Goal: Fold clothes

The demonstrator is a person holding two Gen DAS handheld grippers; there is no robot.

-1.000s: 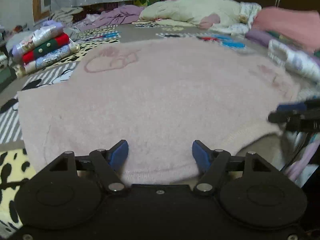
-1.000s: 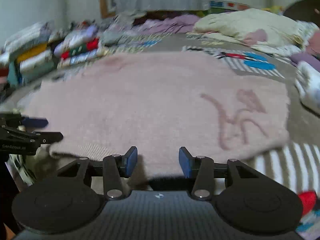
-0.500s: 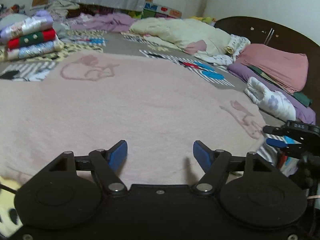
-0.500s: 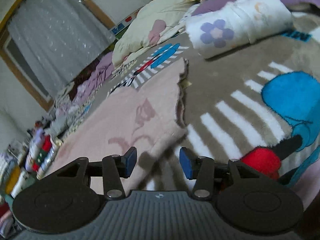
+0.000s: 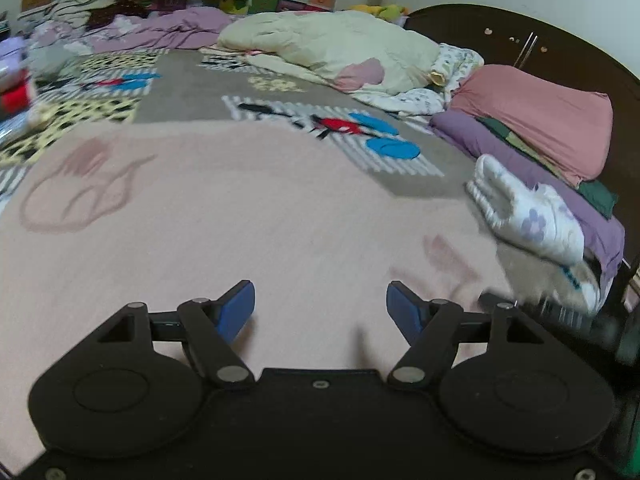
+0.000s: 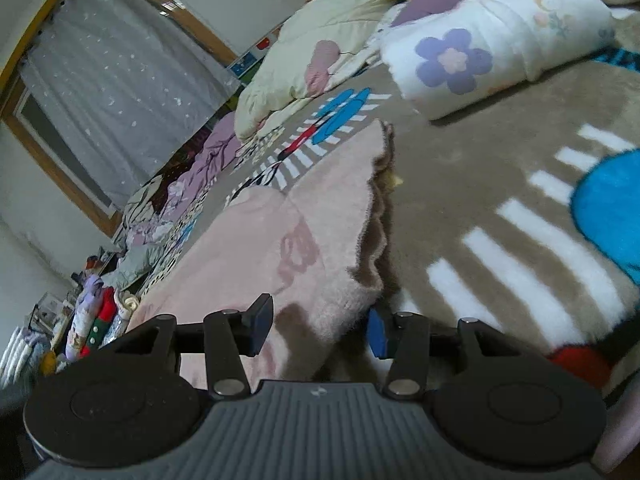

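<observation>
A: Where is the garment?

B: The pink sweater lies spread flat on the bed, over a grey blanket with cartoon prints. From the left wrist view it fills most of the near part of the bed, with a faint darker pink drawing on its far left area.

A: And the left gripper?

B: Its blue-tipped fingers stand wide apart above the sweater, with nothing between them. Whether they touch the fabric I cannot tell.

A: The right gripper?

B: Also spread wide. It sits at the sweater's right edge, and the near corner of the sweater reaches into the gap between the two fingers. The right finger is partly hidden behind that corner. The fingers are not closed on it.

A: What lies around?

B: A white folded piece with purple flowers sits near the right edge of the bed, apart from the sweater. Past it, toward the head of the bed, are a pink pillow on a purple cloth and a cream quilt. A stack of folded clothes stands well to the left. A white curtain hangs at the far wall.
</observation>
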